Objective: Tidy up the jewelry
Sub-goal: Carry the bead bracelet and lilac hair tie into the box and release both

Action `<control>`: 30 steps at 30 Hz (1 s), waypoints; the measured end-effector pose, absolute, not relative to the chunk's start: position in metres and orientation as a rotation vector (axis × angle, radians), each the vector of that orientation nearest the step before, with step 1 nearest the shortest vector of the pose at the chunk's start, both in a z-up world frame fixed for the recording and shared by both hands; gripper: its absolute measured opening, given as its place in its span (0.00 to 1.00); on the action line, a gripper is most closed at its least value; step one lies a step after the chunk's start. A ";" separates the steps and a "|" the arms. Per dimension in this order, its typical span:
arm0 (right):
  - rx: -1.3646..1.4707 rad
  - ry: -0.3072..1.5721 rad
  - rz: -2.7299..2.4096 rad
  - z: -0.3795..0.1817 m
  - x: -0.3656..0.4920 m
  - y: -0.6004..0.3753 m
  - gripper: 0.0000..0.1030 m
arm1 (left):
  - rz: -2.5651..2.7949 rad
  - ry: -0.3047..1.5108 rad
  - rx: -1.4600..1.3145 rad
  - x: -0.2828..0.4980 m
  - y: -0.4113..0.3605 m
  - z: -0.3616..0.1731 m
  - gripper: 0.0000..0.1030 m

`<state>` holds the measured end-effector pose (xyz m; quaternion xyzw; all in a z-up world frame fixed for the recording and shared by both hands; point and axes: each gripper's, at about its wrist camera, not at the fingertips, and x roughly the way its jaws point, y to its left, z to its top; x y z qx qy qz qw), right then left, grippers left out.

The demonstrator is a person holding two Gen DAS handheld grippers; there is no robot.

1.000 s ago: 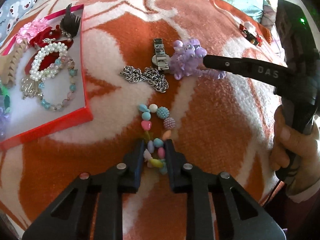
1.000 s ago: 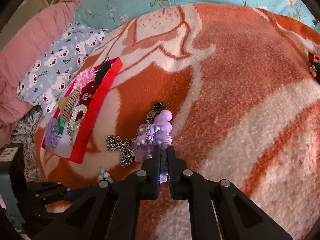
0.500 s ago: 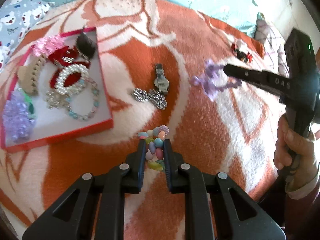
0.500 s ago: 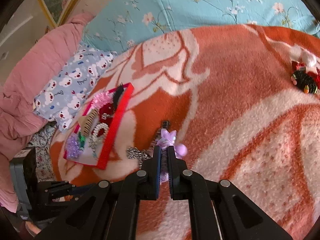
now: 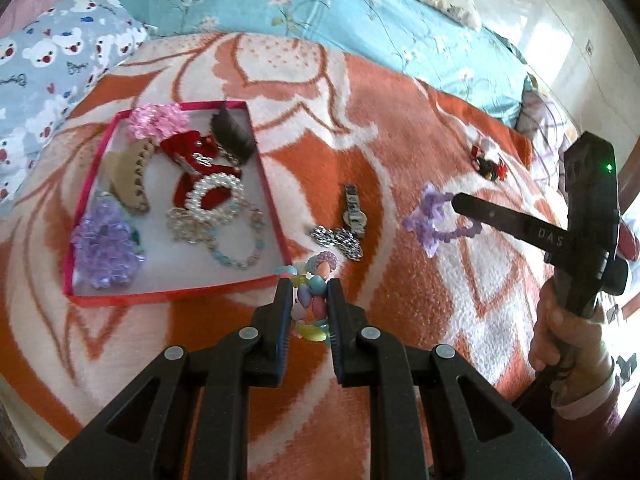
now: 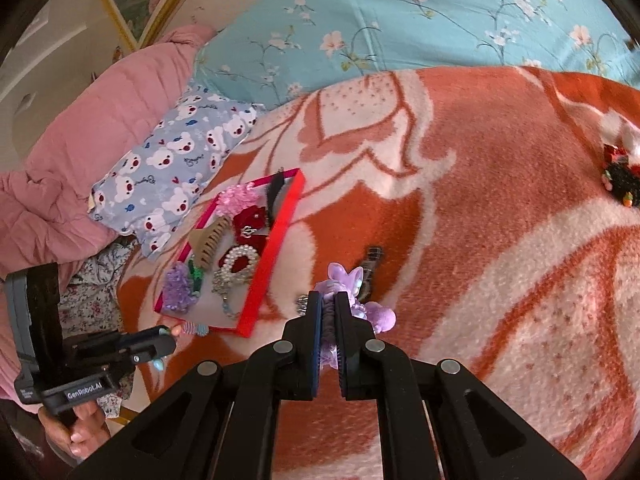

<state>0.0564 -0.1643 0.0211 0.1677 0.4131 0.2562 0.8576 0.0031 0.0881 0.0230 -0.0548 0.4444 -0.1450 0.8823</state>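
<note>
My left gripper is shut on a colourful bead bracelet and holds it above the blanket by the near right corner of the red tray. The tray holds several hair clips, pearl and bead bracelets. My right gripper is shut on a purple beaded hair tie, lifted off the blanket; it also shows in the left wrist view. A watch and a silver chain lie on the blanket between tray and hair tie.
A red and black hair ornament lies far right on the orange and white blanket. A bear-print pillow and pink quilt lie left of the tray; blue floral bedding lies behind.
Both grippers have risen off the blanket with their items. The purple hair tie left the spot by the watch. The bead bracelet hangs lifted near the tray corner.
</note>
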 end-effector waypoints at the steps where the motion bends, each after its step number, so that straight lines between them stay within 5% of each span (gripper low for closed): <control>1: 0.350 0.865 0.546 0.023 0.056 -0.161 0.05 | -0.295 0.920 -0.119 0.003 0.092 0.024 0.14; 30: 0.281 0.863 0.725 0.044 0.068 -0.066 0.05 | -0.096 0.857 -0.241 0.001 0.197 0.031 0.14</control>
